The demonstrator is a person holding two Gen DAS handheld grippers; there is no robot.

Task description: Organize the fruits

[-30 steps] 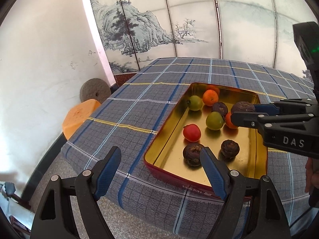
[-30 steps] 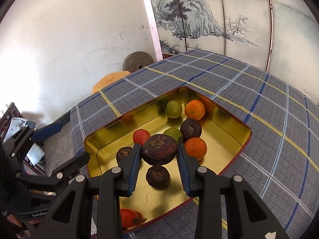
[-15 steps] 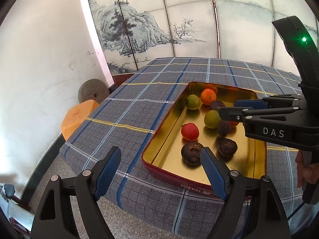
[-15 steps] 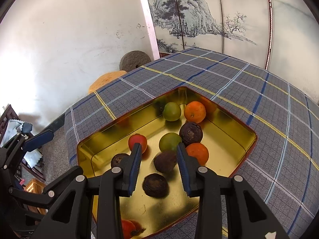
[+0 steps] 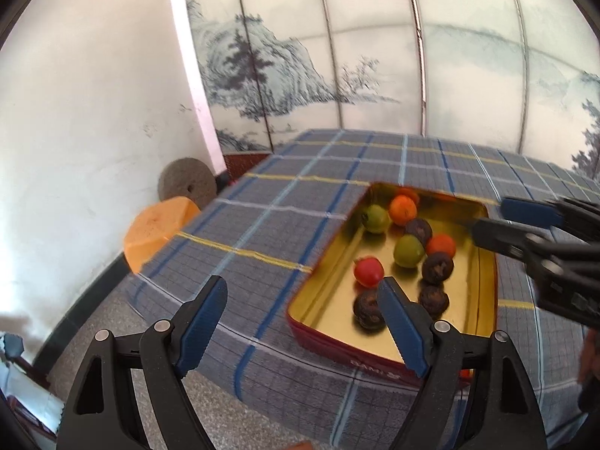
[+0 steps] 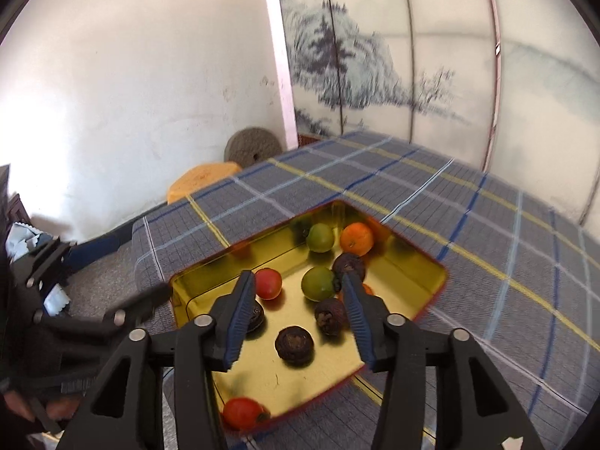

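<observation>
1. Left wrist view: the left gripper (image 5: 303, 322) is hanging released over the near edge of the table (image 5: 285, 202), its blue pads spread wide with nothing between them.
2. A gold tray (image 5: 330, 273) with a red outer wall is lying on the checked tablecloth at about 3 o'clock from frame centre, and the fruits are sitting inside it.
3. In the tray, a green fruit (image 5: 375, 218) and an orange (image 5: 402, 209) are resting at the far end, a second green fruit (image 5: 408, 251) and a second orange (image 5: 441, 245) are sitting in the middle, a red fruit (image 5: 368, 272) is lying near the left wall, and dark wrinkled fruits (image 5: 437, 268) are scattered among them.
4. The right gripper (image 5: 525, 221) is showing blurred at 3 o'clock, over the tray's far right corner.
5. Right wrist view: the right gripper (image 6: 296, 318) is hovering released above the tray (image 6: 431, 266), jaws parted and holding nothing.
6. Between the pads, a dark wrinkled fruit (image 6: 294, 344) is lying on the tray floor, another (image 6: 330, 315) is sitting just beside the right pad, and the red fruit (image 6: 267, 283) is lying near the left pad.
7. A second red fruit (image 6: 243, 412) is lying at the tray's near corner, at 6 o'clock.
8. The left gripper (image 6: 123, 273) is showing at 9 o'clock.
</observation>
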